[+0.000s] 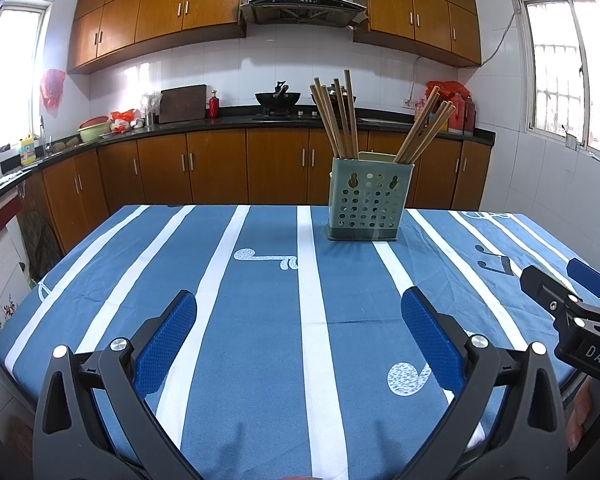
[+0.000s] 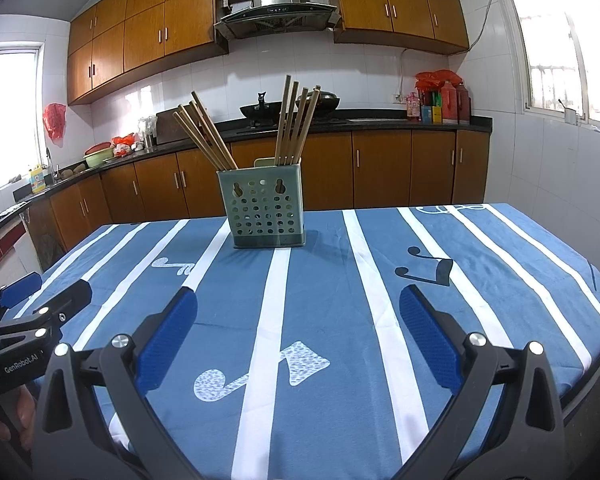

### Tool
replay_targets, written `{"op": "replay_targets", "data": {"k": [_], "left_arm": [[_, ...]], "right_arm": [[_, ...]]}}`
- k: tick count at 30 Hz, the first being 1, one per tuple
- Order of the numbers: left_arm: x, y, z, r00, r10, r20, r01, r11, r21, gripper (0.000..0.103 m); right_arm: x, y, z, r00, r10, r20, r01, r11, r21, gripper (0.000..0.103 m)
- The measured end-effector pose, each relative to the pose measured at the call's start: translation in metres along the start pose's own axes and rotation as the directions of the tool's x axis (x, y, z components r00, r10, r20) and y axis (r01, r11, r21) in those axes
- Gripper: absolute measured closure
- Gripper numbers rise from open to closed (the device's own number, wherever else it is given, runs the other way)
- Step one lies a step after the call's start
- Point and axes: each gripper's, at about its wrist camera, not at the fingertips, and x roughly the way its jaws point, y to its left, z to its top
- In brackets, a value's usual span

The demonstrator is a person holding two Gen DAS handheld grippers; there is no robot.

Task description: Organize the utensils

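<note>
A green perforated utensil holder (image 1: 369, 202) (image 2: 265, 211) stands upright toward the far side of the table. Several wooden chopsticks (image 1: 336, 120) (image 2: 208, 136) lean out of it in two bunches, one left and one right. My left gripper (image 1: 299, 300) hovers over the near part of the table, open, with nothing between its blue pads. My right gripper (image 2: 298, 296) is likewise open and holds nothing, well short of the holder. Each gripper shows at the edge of the other's view: the right one (image 1: 560, 284), the left one (image 2: 46, 288).
The table wears a blue cloth with white stripes and music notes (image 1: 260, 280) (image 2: 380, 280). Behind it run wooden kitchen cabinets (image 1: 220, 164) and a dark counter with woks (image 1: 278, 99), bottles and bowls. A hand (image 2: 16, 408) holds the left gripper.
</note>
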Motion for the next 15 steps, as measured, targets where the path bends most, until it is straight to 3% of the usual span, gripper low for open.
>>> {"op": "replay_targets", "data": {"k": [15], "left_arm": [[0.003, -0.0018, -0.0022, 1.0, -0.003, -0.005, 0.003, 1.0, 0.0, 0.002]], "right_arm": [[0.0006, -0.0001, 0.0005, 1.0, 0.0, -0.001, 0.0, 1.0, 0.0, 0.004]]}}
